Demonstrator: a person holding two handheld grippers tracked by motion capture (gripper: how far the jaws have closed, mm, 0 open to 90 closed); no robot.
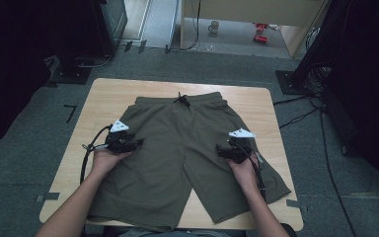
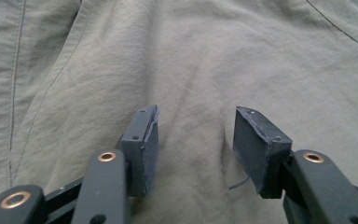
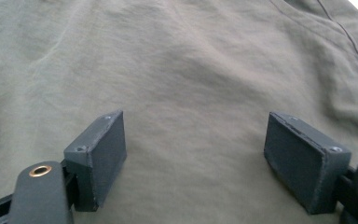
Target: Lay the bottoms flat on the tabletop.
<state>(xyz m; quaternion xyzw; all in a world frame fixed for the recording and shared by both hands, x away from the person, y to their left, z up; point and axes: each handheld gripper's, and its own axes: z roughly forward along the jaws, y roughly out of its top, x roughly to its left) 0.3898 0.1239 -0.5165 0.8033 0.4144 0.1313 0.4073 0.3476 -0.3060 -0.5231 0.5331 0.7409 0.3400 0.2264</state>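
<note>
Olive-green shorts (image 1: 180, 148) lie spread flat on the wooden table (image 1: 103, 94), waistband and dark drawstring (image 1: 181, 99) at the far side, legs toward me. My left gripper (image 1: 137, 143) rests over the left hip of the shorts (image 2: 191, 70); its jaws stand apart with bare fabric between them (image 2: 196, 135). My right gripper (image 1: 219, 150) sits over the right leg, pointing inward. Its jaws are spread wide above the cloth (image 3: 191, 70), with nothing held between them (image 3: 196, 140).
The table edge (image 1: 296, 217) runs close to the right leg hem. Grey carpet surrounds the table, with cables (image 1: 321, 128) and a dark stand (image 1: 301, 74) at the right. A black equipment base (image 1: 74, 69) stands at the far left.
</note>
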